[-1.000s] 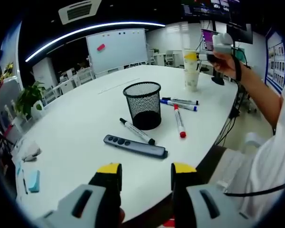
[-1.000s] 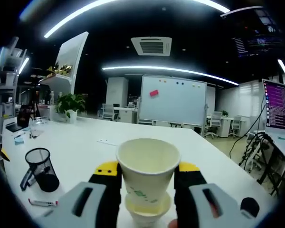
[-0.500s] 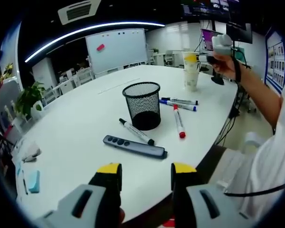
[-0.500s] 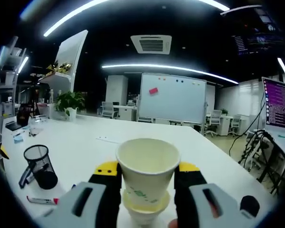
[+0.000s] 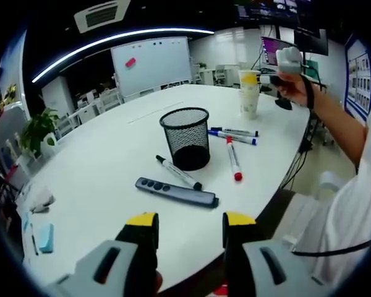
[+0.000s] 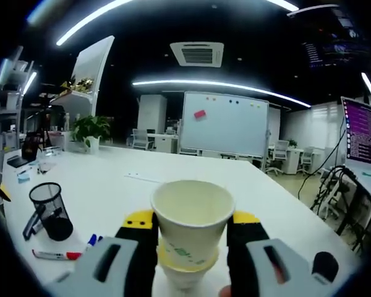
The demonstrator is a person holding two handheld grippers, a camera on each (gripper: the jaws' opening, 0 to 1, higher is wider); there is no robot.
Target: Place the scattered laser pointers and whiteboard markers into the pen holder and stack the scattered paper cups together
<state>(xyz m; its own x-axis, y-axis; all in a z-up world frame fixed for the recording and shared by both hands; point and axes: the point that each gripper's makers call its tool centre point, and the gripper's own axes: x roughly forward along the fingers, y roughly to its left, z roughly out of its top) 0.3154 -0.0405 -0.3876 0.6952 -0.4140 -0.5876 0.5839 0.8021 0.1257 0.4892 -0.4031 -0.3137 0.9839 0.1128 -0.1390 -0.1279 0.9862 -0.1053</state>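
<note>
The right gripper (image 6: 190, 232) grips a paper cup (image 6: 191, 219) between its jaws, lowered partly into a second cup (image 6: 184, 278) standing on the white table (image 5: 105, 154); the stacking appears nearly done. The left gripper (image 5: 190, 223) is wide apart and holds nothing. The mesh pen holder (image 5: 185, 136) appears empty. Four markers (image 5: 234, 158) and one laser pointer (image 5: 176, 190) lie scattered just beside the holder, none yet placed.

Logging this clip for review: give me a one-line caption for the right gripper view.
Right gripper holds a paper cup nested into another cup on the white table.
</note>
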